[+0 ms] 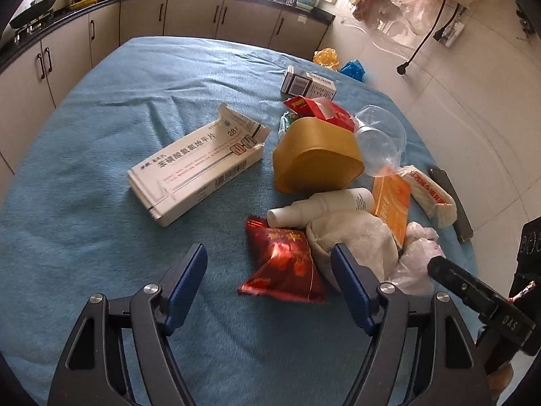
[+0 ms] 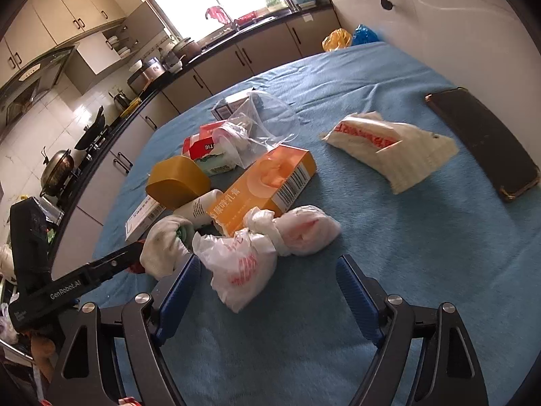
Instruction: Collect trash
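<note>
Jaws of left gripper (image 1: 270,264) apart around red wrapper (image 1: 282,265)

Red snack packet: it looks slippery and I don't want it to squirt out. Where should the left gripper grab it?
Probably across the flat crimped bottom edge of the red snack packet, nearest the left gripper, coming straight in from the near side. The middle looks puffed and glossy; the sock crowds its right side.
</note>
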Demonstrator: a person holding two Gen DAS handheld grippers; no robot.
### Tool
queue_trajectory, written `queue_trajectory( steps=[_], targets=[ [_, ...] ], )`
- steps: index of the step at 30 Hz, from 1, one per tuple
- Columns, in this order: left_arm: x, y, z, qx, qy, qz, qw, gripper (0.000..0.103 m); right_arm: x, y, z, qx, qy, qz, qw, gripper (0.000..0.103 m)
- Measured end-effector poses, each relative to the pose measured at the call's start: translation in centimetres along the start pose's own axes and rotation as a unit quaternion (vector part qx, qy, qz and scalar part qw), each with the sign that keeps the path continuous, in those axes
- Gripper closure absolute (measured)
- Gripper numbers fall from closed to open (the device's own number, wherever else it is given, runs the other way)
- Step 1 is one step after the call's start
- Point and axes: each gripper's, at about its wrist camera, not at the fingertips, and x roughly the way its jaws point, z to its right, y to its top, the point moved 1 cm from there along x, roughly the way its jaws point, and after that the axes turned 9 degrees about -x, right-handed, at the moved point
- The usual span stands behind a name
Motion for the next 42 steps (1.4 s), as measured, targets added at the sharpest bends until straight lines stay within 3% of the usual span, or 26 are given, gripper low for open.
queue_trajectory(
  steps=[3,7,10,22,25,31,35,42],
  targets=[
    [0.6,0.0,-0.2,-0.012,-0.016,-0.021,0.9996,0.064,0.9,0.2,-0.4,-0.004,-0.002,-0.008,1.0,0.026],
    [0.4,-0.6,-0.3,-0.012,-0.017,-0.013,0.9997,0.068,1.3,0.2,-1.0,-0.009,0.007,-0.012,1.0,0.062],
    [-0.9,-1.2,-0.4,-0.018,-0.02,0.002,0.9996,0.069,0.7,0.0,-1.2,-0.017,-0.005,0.0,1.0,0.066],
    [-9.2,-4.8,-2.3,-0.028,-0.005,0.066,0.9974,0.069,-3.8,-1.3,-3.0,-0.036,-0.007,0.042,0.998,0.07],
    [-11.2,-5.8,-3.8,-0.043,0.002,0.079,0.996,0.068,-4.5,-1.8,-4.3,-0.051,-0.001,0.045,0.998,0.07],
    [-14.9,-8.0,-9.1,-0.086,0.052,0.106,0.9892,0.068,-4.3,-3.3,-8.1,-0.083,0.024,0.034,0.996,0.07],
    [-17.1,-9.7,-14.1,-0.139,0.087,0.12,0.9791,0.068,-3.2,-4.4,-11.5,-0.113,0.046,0.017,0.992,0.07],
    [-20.2,-12.5,-23.6,-0.23,0.162,0.147,0.9483,0.068,-0.5,-6.1,-19.3,-0.177,0.098,-0.017,0.979,0.07]
  ],
)
